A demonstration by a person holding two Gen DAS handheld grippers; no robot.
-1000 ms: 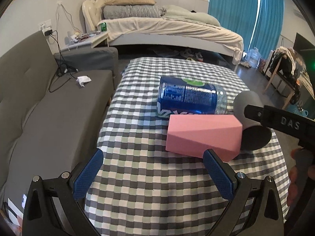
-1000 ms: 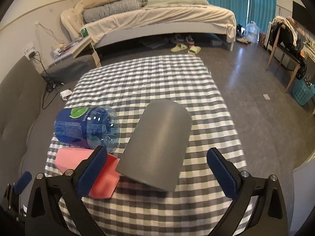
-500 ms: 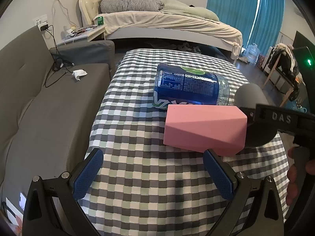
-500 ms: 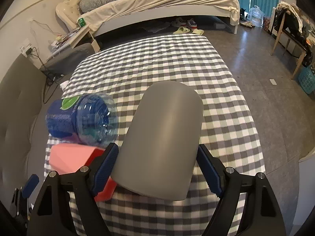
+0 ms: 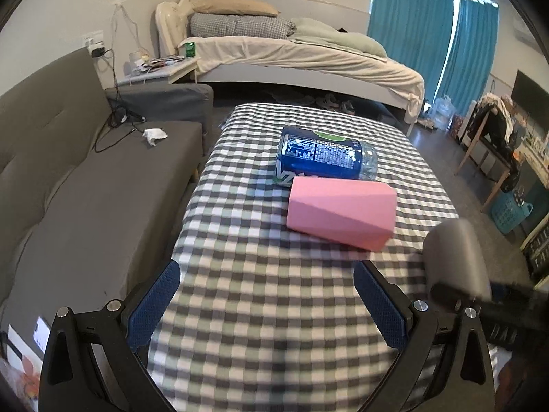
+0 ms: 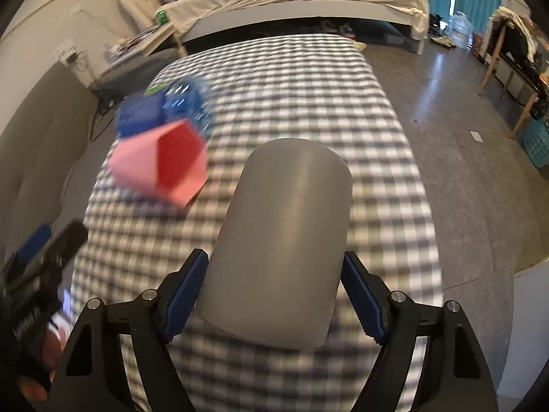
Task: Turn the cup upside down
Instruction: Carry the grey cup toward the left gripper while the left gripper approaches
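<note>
Now right gripper: 2 blue pads pinching grey cup, centre frame, over checkered table. Left gripper spread wide, holding nothing, lower frame. Pink box, blue bottle lying mid-table.

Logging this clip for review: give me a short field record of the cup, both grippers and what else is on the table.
cup: plain grey cylindrical cup, clamped between the blue pads
right gripper: shut on the cup
left gripper: open, holds nothing
nearby: faceted pink cup and blue-labelled plastic bottle, both on their sides
surface: checked tablecloth
</note>
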